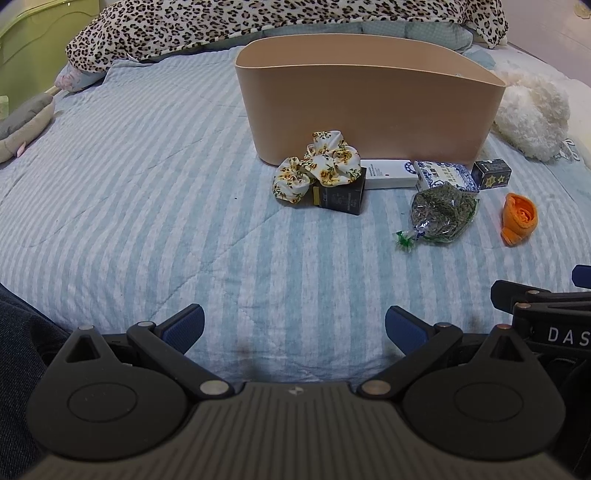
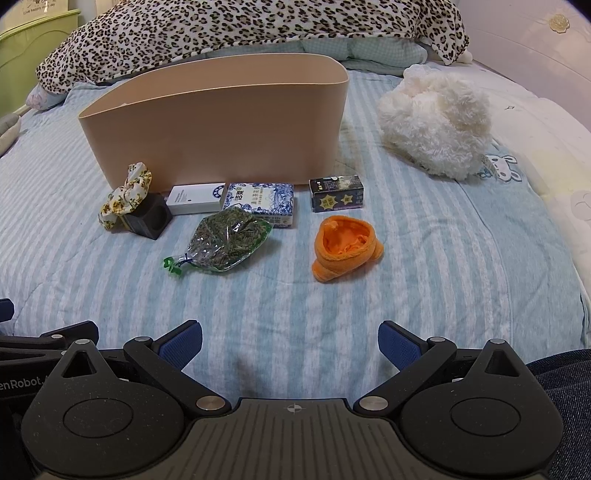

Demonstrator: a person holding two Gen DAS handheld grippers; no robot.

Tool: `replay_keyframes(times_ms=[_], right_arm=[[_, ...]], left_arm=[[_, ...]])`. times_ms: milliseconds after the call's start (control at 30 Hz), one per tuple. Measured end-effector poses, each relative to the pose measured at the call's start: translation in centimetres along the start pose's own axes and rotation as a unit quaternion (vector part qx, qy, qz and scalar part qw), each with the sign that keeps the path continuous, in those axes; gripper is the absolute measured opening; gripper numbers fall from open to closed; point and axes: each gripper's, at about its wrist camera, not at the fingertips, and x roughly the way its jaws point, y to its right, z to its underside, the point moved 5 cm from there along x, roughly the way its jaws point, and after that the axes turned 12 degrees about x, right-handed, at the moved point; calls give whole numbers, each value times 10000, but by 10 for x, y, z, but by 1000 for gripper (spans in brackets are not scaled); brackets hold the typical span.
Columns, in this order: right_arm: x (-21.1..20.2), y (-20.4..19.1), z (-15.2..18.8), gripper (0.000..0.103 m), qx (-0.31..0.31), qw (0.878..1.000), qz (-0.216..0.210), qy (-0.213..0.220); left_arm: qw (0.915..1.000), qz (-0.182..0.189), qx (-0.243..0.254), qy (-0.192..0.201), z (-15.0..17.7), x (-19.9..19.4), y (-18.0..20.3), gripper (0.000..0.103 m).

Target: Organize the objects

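Note:
A tan plastic bin stands on the striped bed. In front of it lie a floral scrunchie draped on a black box, a white box, a blue-patterned box, a dark box with stars, a bag of green herbs and an orange knitted piece. My left gripper and right gripper are open and empty, low over the bed, well short of the objects.
A leopard-print blanket lies behind the bin. A white fluffy toy sits to the bin's right. A grey plush lies at far left. Part of the right gripper shows beside my left one.

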Motion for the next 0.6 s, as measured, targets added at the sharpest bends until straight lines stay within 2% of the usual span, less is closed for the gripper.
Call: replay_keyframes(times_ms=[600], right_arm=[[0,1,1,103,-14,10000,40,-16]], left_arm=[[10000,2,-4,13,-1,0,-2,103]])
